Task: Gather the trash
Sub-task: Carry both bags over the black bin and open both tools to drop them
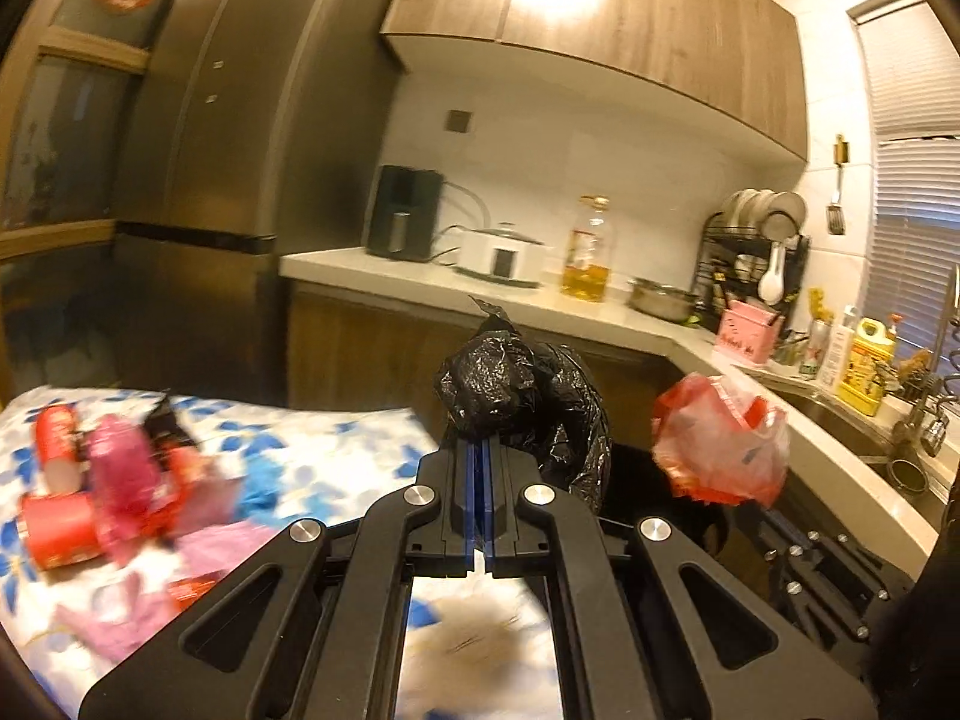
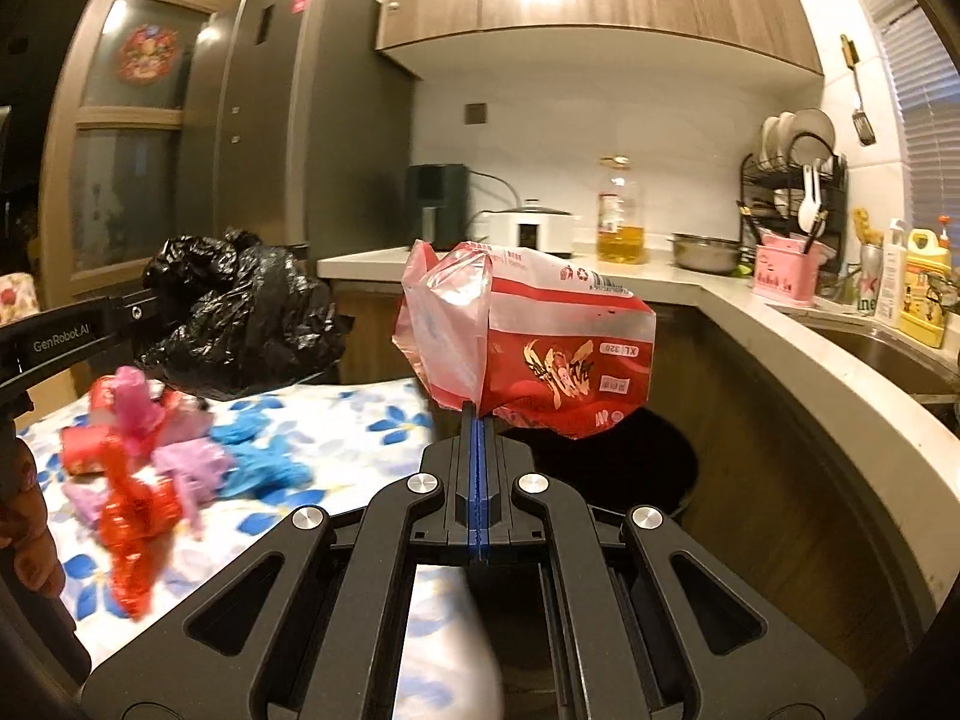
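Between the right claw (image 2: 478, 420) tips, a red bag (image 2: 540, 330) sticks up.

Floral-cloth table (image 2: 372, 420) lying left of tool — bearing red wrappers (image 2: 129, 534), pink scraps (image 2: 192, 462), blue glove (image 2: 264, 468).

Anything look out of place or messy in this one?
Yes: crumpled litter, red, pink and blue wrappers, is strewn over the floral tablecloth. Otherwise orderly: the left gripper pinches a black bag, the right gripper a red-and-clear package, both held off the table.
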Demonstrator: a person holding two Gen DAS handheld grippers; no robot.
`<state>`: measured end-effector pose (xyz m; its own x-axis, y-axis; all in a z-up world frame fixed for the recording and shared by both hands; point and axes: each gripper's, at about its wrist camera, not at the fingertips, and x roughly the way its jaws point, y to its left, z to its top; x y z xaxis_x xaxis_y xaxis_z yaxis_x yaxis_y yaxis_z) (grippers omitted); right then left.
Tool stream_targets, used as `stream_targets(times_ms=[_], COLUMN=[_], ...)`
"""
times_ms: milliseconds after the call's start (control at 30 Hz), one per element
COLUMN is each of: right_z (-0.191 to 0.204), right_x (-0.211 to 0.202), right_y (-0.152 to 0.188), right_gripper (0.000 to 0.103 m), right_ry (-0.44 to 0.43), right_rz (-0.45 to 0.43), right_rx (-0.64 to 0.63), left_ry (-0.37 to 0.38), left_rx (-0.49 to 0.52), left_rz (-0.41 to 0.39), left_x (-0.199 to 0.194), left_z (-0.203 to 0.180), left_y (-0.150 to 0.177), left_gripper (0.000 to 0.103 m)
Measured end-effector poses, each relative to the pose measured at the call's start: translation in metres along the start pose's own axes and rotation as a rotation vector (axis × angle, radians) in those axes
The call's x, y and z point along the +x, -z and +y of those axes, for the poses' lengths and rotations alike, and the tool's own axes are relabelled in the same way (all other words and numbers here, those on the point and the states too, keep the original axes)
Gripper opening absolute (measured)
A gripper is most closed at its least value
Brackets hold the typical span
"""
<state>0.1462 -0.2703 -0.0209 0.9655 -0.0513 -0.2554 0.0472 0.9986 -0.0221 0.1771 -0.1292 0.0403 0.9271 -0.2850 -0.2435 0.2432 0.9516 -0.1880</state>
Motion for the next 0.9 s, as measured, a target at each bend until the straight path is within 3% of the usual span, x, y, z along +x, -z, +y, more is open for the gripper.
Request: stream_targets(times_ms=[367, 900], right_z=[-0.052, -0.080], right_x=[0.042, 0.068], right_y=[0.009, 0.026], right_gripper=[0.000, 0.000], right_ry=[0.015, 0.001], right_rz=[0.048, 0.122], right_rx=[0.055, 0.114], left_ry=[0.132, 0.179], left_rx=[0.064, 0.113], left_rz=[0.048, 0.166], left_x=[0.073, 0.129], left_z=[-0.052, -0.078], left_y=[0.016, 0.038], left_gripper=[0.001, 0.002])
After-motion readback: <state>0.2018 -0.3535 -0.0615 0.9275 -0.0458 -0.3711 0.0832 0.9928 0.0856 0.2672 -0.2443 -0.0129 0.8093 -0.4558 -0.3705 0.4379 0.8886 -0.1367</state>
